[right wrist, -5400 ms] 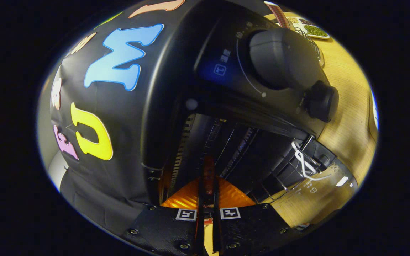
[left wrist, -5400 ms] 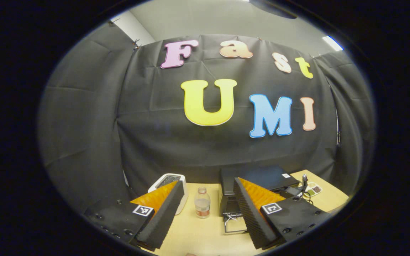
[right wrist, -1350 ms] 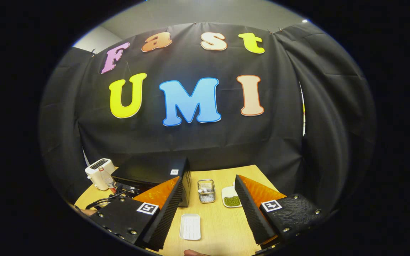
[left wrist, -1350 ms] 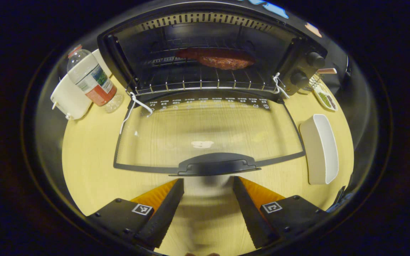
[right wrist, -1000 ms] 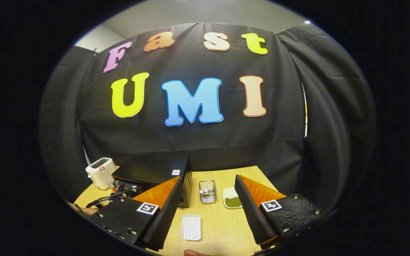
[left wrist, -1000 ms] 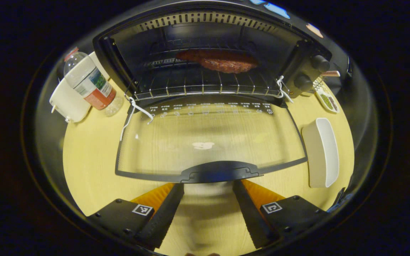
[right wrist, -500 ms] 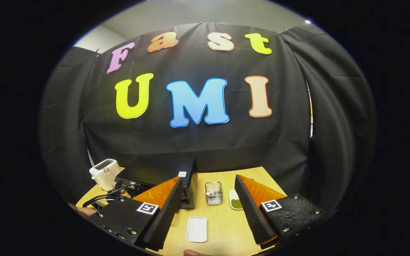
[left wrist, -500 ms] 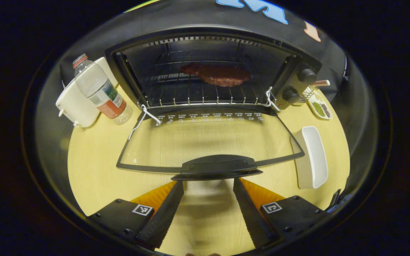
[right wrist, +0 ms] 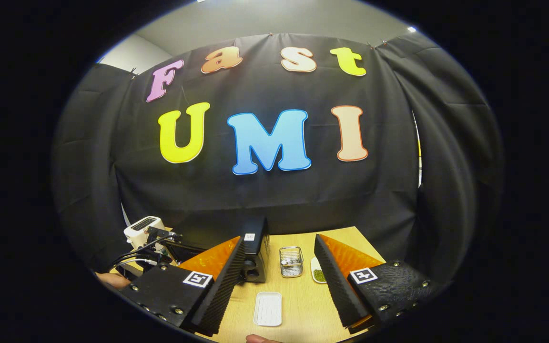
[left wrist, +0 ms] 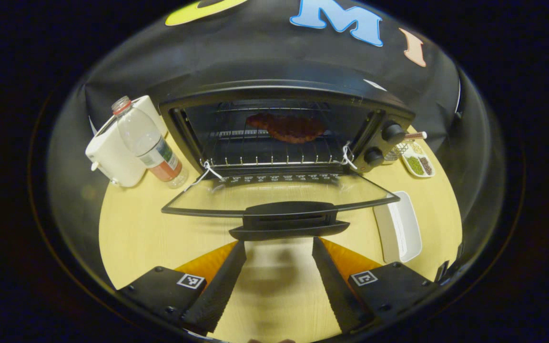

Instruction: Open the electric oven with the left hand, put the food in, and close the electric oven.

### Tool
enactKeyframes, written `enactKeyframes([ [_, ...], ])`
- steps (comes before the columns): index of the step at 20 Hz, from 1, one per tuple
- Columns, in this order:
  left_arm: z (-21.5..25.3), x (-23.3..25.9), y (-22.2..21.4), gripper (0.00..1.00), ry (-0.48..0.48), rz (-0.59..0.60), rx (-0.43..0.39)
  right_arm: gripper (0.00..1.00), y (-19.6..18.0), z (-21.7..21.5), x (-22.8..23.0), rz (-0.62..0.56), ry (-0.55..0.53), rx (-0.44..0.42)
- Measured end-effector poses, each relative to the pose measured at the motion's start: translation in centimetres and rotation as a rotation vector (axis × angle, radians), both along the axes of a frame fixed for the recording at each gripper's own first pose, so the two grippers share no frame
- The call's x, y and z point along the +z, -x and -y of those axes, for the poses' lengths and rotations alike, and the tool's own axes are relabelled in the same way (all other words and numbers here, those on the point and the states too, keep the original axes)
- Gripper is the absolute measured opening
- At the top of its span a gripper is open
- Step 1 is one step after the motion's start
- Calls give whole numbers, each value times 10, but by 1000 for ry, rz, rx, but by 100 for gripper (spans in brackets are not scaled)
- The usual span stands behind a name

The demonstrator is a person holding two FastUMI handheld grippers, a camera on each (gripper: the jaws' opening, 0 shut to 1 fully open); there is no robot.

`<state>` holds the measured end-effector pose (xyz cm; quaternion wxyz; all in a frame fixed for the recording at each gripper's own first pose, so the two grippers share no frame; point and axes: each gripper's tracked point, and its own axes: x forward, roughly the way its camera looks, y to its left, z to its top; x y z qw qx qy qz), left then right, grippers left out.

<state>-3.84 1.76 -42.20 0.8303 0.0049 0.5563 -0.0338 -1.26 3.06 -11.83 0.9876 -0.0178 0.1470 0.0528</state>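
In the left gripper view the black electric oven (left wrist: 284,95) stands with its glass door (left wrist: 279,193) partly raised from the table. A brown piece of meat (left wrist: 286,127) lies on the wire rack inside. The door's black handle (left wrist: 289,221) sits just beyond my left gripper (left wrist: 279,245), which is open; its fingertips lie under the handle's two ends. Whether they touch it I cannot tell. My right gripper (right wrist: 279,245) is open and empty, held high over the table, with the oven (right wrist: 255,257) below and to its left.
A water bottle (left wrist: 148,145) and a white toaster (left wrist: 112,155) stand left of the oven. A white tray (left wrist: 398,228), a dish of beans (left wrist: 417,164) and a wire basket (right wrist: 291,261) lie to its right. A hand (right wrist: 107,278) shows at lower left.
The right gripper let go of the meat in the oven and drew back high. The left gripper came in under the handle, and the door has tilted up from flat.
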Motion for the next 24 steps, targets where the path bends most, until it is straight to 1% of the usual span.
enactKeyframes([
  [1, 0, 2, -1, 95, -4, 8, -3, 90, 0, 0, 0, 3, 0, -1],
  [3, 0, 5, -3, 95, -15, 30, -11, 89, 2, 2, 2, 6, 1, -3],
  [4, 1, 7, -4, 92, -20, 39, -14, 90, 2, 2, 4, 11, 0, -3],
  [5, 0, 9, -5, 95, -22, 43, -14, 89, 3, 3, 6, 15, 2, -3],
  [10, 5, 18, -13, 96, -16, 76, -4, 89, 2, 4, 7, 19, 3, 1],
  [11, 5, 19, -14, 100, -21, 83, -6, 89, 2, 5, 7, 20, 3, 2],
  [12, 5, 20, -17, 92, -26, 91, -8, 89, 2, 6, 7, 22, 5, 2],
  [14, 5, 21, -20, 99, -27, 97, -5, 89, 2, 8, 7, 21, 9, 1],
  [15, 6, 23, -21, 96, -27, 104, -1, 89, 1, 9, 7, 21, 9, -1],
  [16, 5, 25, -22, 100, -29, 116, 2, 90, 2, 11, 8, 22, 8, -5],
  [17, 4, 28, -26, 96, -32, 130, 3, 90, 2, 13, 8, 22, 7, -9],
  [19, 5, 36, -34, 95, -37, 174, 10, 89, 0, 14, 7, 23, 4, -10],
  [20, 5, 43, -40, 100, -34, 205, 18, 89, -2, 15, 8, 26, 5, -10],
  [21, 8, 53, -45, 92, -24, 240, 27, 89, -1, 16, 10, 29, 5, -10],
  [23, 12, 81, -57, 95, -1, 327, 48, 90, -5, 17, 17, 43, -1, -8],
  [24, 15, 100, -61, 100, 9, 384, 58, 89, -9, 19, 22, 51, -1, -5],
])
